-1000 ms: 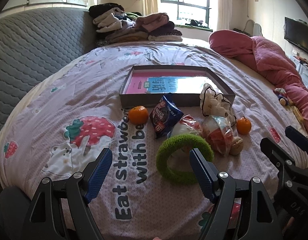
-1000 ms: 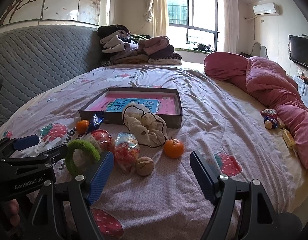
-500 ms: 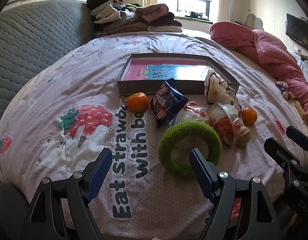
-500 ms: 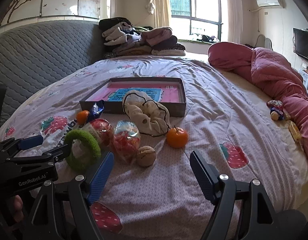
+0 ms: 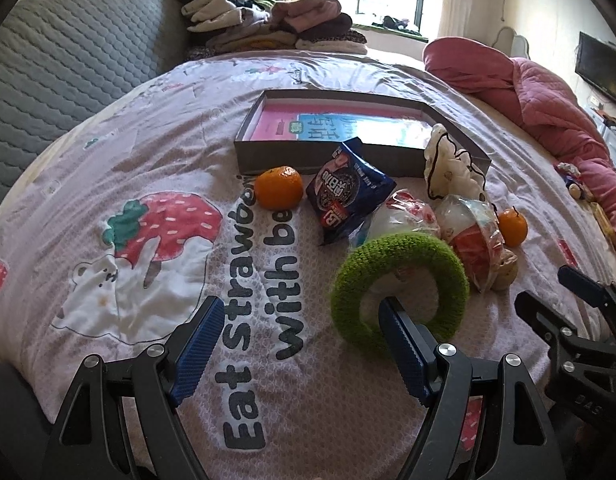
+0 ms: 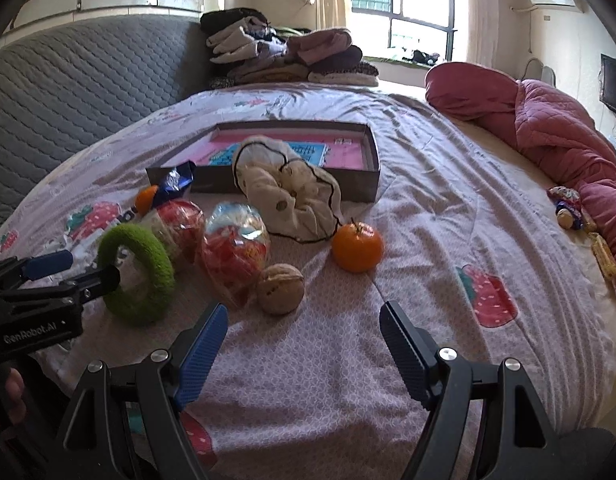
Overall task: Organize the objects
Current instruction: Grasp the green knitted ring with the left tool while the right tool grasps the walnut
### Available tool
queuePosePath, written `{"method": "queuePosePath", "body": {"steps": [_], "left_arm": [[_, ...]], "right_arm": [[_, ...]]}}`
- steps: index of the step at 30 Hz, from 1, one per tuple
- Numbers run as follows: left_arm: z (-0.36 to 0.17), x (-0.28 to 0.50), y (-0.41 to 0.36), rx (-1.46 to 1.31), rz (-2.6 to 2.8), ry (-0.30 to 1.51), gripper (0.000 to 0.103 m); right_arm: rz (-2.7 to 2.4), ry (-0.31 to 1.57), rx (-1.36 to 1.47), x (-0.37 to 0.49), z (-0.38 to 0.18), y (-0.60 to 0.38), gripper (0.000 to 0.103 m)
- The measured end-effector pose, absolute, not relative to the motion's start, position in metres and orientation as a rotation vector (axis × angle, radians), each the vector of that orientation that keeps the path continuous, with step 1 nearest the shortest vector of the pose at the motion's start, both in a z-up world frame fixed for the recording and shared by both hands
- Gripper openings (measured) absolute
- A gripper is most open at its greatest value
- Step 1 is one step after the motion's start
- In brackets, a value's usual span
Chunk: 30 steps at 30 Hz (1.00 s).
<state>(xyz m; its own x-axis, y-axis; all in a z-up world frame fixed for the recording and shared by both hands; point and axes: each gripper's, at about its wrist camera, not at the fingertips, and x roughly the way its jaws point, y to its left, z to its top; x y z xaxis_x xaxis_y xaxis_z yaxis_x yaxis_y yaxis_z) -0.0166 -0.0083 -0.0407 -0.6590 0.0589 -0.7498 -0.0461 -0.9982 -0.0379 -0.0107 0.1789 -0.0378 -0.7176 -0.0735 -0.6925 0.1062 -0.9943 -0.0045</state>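
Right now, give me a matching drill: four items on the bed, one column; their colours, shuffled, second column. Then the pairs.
Items:
1. knitted ring
2. snack packet
3. walnut
4. scrunchie

Colours:
A. cream with black edging
B. green
C. light brown
D. dark blue

Pairs: 1-B, 2-D, 3-C, 4-A
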Motion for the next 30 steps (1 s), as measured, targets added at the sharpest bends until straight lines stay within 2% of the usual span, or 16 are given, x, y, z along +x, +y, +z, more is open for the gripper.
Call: {"method": "queuePosePath", "body": {"steps": [8,16,25,28,30], "left_arm": [[-0.048,-0.025,-0.01,-1.278,2.781,-0.064,0.08],[-0.054,-0.032,-0.007,-1.272,2.748,-0.073,0.08],[-0.058,-0.038,-0.01,-1.261,2.702,-0.126,0.08],[-0.057,-0.038,-0.01,-1.243,2.69,-0.14,0.077],[-0.057,-0.037,-0.011,-1.235,2.681,-0.144,0.066]], "right_arm": [[-2.811,0.112,1.173,-0.024,-0.048,0.179,0.073],[-2.78,0.177,1.197,-0.038,-0.057,0.172,0.061],[-2.744,0.167,1.199,-0.044,-0.061,0.167,0.048],[-2.732,0.158,1.192,-0.044,-0.061,0.166,0.041],[-2.727,0.154,1.185,-0.044,-0.061,0.165,0.038]]}}
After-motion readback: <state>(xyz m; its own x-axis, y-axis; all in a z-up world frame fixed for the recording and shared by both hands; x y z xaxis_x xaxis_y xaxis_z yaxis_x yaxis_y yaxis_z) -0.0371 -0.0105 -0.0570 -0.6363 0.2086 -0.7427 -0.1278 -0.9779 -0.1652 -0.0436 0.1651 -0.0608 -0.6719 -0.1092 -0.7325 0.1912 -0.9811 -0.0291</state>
